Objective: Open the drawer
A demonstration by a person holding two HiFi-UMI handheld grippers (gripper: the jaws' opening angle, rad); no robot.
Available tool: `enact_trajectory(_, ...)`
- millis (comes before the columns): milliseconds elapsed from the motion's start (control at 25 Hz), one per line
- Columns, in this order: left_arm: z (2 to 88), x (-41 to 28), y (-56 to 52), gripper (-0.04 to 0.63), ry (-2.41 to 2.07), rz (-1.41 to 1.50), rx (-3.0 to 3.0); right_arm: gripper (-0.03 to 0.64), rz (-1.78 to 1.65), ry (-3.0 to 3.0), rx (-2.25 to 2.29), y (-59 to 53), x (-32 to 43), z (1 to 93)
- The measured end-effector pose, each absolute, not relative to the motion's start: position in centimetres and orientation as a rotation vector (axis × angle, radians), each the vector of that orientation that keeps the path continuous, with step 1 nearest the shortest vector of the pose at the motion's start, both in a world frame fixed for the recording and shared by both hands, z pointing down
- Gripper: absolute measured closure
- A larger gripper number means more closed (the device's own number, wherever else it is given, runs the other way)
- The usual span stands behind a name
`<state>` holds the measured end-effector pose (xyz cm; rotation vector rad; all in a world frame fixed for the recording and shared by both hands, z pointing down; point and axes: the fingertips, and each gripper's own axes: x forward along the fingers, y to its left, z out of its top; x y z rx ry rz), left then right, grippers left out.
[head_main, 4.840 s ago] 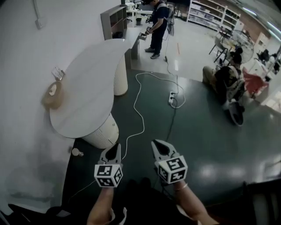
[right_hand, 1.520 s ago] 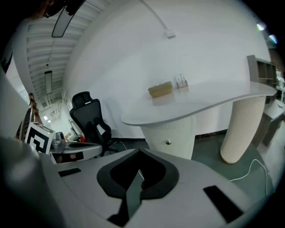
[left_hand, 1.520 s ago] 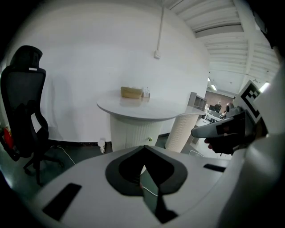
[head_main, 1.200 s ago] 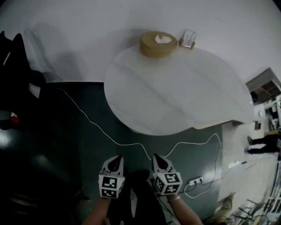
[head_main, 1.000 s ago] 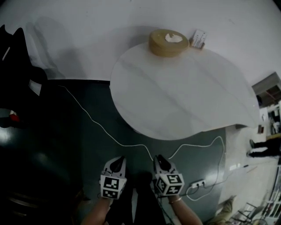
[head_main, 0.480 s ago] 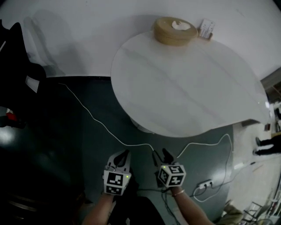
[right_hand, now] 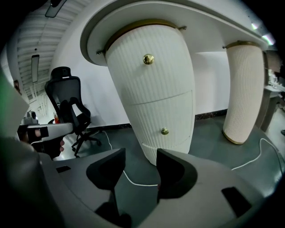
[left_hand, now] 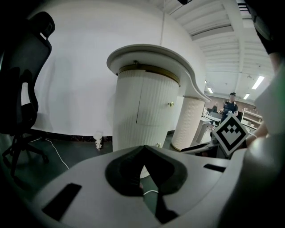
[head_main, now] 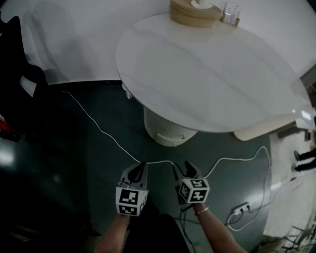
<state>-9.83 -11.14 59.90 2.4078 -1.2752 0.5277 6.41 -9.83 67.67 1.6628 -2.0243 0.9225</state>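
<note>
White ribbed pedestal [right_hand: 153, 84] under the counter [head_main: 207, 74] carries the drawers [right_hand: 171, 116], both shut, each with a brass knob [right_hand: 148, 59]. At the counter's far edge, a tan round tub [head_main: 192, 15] holds something white. The right hand-held gripper [right_hand: 140, 156] has just been opening and stands released and empty, short of the drawers. The left hand-held gripper [left_hand: 143, 150] is clenched on nothing.

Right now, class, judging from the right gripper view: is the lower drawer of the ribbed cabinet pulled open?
No: the lower drawer lies flush with the wall of the ribbed cabinet, with no gap showing around its gold knob.
</note>
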Motion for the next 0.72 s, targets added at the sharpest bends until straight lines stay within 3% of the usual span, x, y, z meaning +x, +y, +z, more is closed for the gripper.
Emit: enact_trajectory(720,76.4,-8.3,-14.3,0.592,-1.224,0.524,2.502,0.419,0.739,-2.009,1.736,-15.4,8.4,83.8)
